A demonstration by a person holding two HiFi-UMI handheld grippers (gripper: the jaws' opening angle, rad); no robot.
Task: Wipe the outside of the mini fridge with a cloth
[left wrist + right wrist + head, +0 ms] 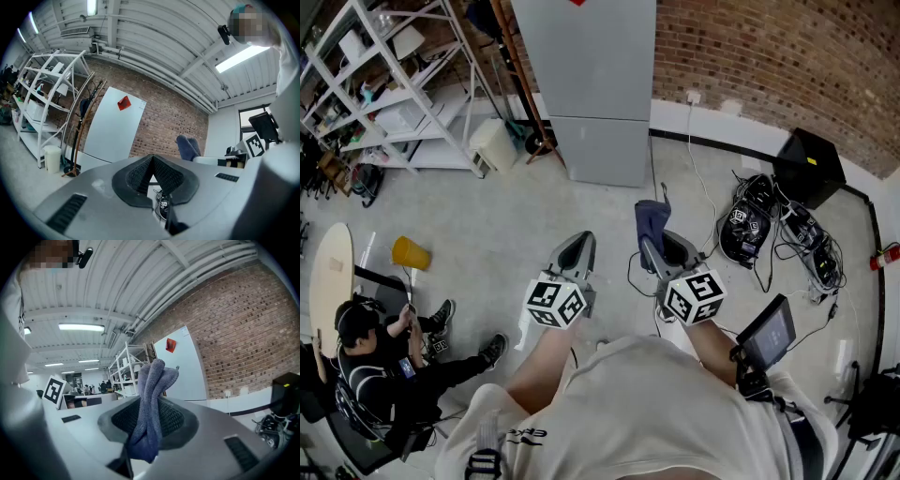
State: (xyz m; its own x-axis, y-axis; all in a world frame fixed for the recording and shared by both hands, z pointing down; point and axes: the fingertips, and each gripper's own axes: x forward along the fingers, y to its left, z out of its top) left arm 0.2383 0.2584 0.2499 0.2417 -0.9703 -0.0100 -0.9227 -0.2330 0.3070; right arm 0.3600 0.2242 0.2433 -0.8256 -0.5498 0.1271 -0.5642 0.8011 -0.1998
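Left gripper (151, 160): its 2 jaws are pressing together at the tips, with nothing between them; it is sitting at the lower centre of the head view, pointing up the frame.
Right gripper (149, 414): its 2 jaws are clamping a cloth; it is sitting just right of the left gripper.
Cloth (153, 390): blue-grey, it is sticking out past the jaw tips in 2 bunched folds.
Mini fridge (586, 84): pale grey, with a red mark near its top, it is standing against the brick wall (769, 52) at the top centre of the head view, well apart from both grippers.
Shelving rack (389, 89): it is standing at the upper left.
Cables (759, 225): they are lying tangled on the floor at the right.
Person (380, 361): sitting on the floor at the lower left.
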